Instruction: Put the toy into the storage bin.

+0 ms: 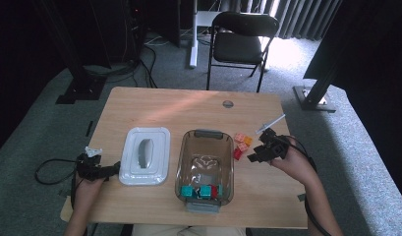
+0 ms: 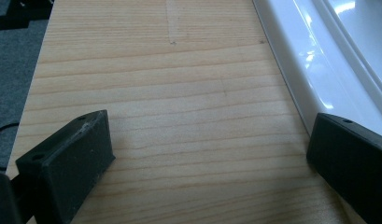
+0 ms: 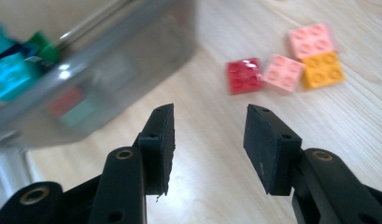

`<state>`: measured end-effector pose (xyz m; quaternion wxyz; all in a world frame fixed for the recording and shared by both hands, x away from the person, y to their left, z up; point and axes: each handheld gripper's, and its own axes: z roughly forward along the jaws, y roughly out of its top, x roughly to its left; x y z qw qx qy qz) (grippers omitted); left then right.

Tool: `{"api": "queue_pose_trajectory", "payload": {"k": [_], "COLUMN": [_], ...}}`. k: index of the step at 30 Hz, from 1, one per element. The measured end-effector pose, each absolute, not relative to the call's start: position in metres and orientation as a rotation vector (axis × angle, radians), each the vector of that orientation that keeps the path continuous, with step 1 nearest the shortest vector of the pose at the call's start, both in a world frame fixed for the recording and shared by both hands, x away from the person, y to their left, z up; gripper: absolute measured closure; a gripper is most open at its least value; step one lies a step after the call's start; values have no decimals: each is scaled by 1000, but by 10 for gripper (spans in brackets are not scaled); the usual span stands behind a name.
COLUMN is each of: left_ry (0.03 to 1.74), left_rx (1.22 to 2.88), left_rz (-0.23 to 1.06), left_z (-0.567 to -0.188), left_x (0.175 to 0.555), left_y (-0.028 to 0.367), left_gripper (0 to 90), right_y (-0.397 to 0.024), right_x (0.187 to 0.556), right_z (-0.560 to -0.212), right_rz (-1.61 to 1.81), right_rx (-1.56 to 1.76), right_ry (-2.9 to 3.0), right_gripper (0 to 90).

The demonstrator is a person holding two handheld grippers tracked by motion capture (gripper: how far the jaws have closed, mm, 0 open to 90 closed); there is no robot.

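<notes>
A clear plastic box (image 1: 181, 162) stands mid-table with teal, red and green bricks (image 1: 203, 191) at its near end. Just right of it lie several loose bricks (image 1: 242, 143): red (image 3: 244, 75), two pink (image 3: 284, 72) and orange (image 3: 322, 70). My right gripper (image 1: 252, 156) hovers low beside the box (image 3: 100, 70), pointing toward the red brick; in the right gripper view (image 3: 209, 123) its jaws stand apart with only bare wood between them. My left gripper (image 1: 115, 167) rests at the left edge of the white lid (image 1: 145, 155); it is open (image 2: 209, 126) over bare table.
The white lid (image 2: 314, 60) with a grey handle lies left of the box. The wooden table (image 1: 188, 105) has bare wood at its far half. A black chair (image 1: 240, 42) stands beyond the far edge. Cables trail from both grippers.
</notes>
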<state>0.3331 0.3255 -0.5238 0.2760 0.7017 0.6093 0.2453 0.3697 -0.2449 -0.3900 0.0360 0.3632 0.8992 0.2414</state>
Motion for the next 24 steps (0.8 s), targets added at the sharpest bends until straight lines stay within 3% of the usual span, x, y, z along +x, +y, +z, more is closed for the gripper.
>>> {"api": "queue_pose_trajectory", "payload": {"k": [13,24], "left_ry": [1636,1639], "left_rx": [1886,1883], "left_rz": [659,659], "left_z": [-524,-524], "left_x": [333,332], "left_y": [326,325], "left_gripper": [8,8], "right_y": [-262,-236], "right_x": [438,474], "right_z": [-429,-447], "right_rz": [653,611], "right_rx": [1459,1474], "right_ry": [2581,2595], "right_gripper": [535,473]}}
